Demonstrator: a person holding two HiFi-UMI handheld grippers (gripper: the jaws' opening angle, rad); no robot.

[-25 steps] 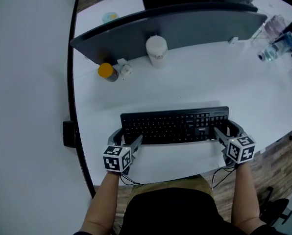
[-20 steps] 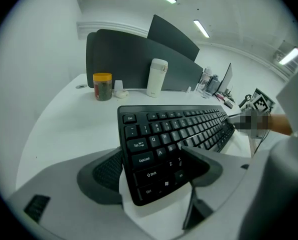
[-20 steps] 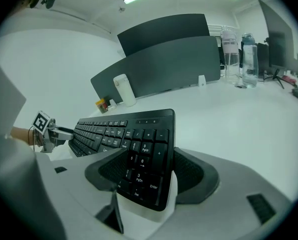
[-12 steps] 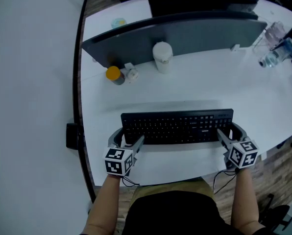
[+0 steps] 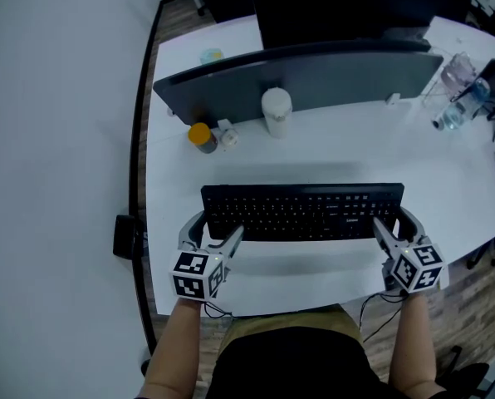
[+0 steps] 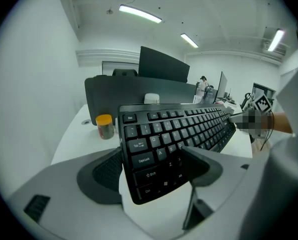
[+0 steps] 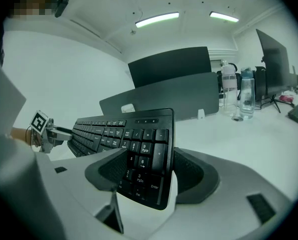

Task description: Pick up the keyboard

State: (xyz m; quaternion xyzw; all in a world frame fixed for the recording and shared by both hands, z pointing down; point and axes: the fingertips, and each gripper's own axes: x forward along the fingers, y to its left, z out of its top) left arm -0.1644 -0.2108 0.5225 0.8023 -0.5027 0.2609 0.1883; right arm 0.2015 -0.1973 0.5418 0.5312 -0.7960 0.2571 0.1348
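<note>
Left gripper view: textured tongs (image 6: 154, 166) clamp flat keyboard (image 6: 181, 128).

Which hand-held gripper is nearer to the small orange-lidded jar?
Left. The left hand-held gripper clamps the black keyboard at the end near the orange-lidded jar; the right hand-held gripper clamps the opposite end.

Black keyboard (image 6: 181, 130) end clamped between left gripper (image 6: 154, 167) jaws, orange-lidded jar (image 6: 104, 126) behind

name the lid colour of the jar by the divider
A yellow-orange plastic lid, clearest in the left gripper view.
</note>
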